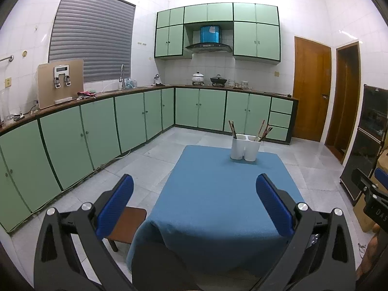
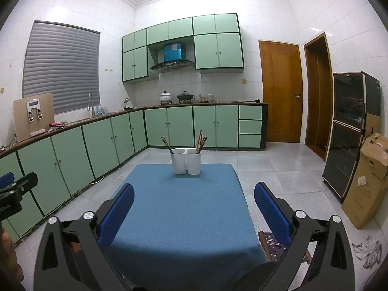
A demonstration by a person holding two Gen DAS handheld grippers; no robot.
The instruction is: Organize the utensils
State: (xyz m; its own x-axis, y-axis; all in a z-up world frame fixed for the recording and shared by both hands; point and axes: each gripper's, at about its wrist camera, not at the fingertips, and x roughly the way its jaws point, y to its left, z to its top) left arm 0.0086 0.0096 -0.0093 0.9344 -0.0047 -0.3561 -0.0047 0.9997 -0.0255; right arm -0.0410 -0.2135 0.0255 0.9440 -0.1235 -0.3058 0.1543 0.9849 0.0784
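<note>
Green-cabinet kitchen, blue-clothed table mid-frame: thin, stiff, light chopsticks in a white holder, best pinched near their tops; both the left gripper and the right gripper gape empty.

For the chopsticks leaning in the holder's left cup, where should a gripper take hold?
Likely grip the exposed upper shafts of the chopsticks, coming from above along their leftward lean. Their lower ends sit hidden inside the white holder, so only the protruding tops are reachable.

Twin-cup holder at table's far edge; chopsticks in both cups; counter behind, left.
</note>
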